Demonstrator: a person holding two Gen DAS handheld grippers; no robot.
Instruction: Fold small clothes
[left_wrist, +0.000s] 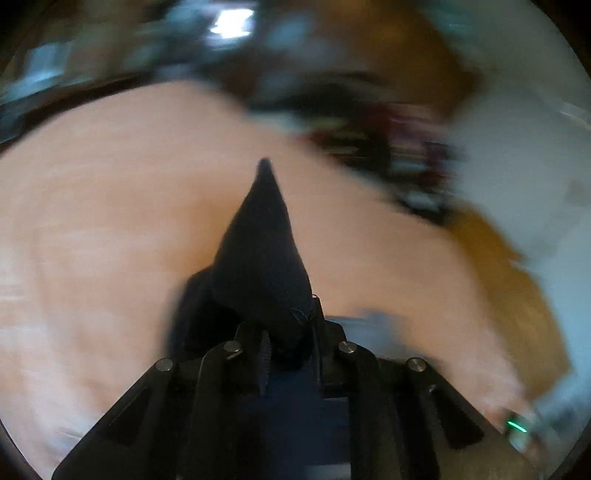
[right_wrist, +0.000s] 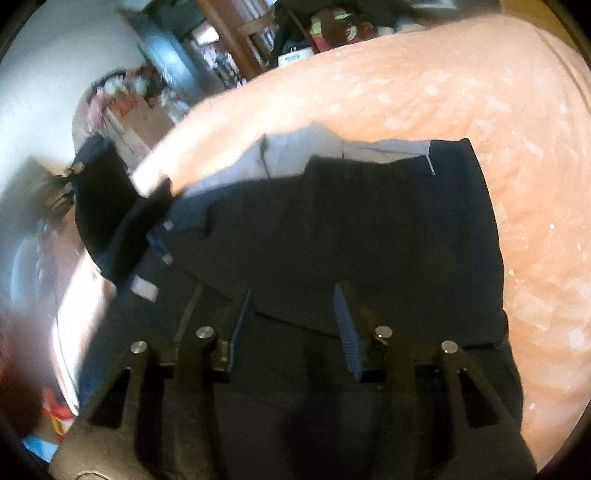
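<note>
Over the peach bedspread (right_wrist: 443, 92), left tongs (left_wrist: 288, 343) pinch dark garment (right_wrist: 351, 221); right tongs (right_wrist: 291, 325) gape above it.

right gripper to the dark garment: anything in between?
Nothing visible. The right gripper is open directly over the dark navy garment, which lies on the peach bedspread. No object sits between the fingers and the cloth. The left gripper is shut on a fold of that garment.
</note>
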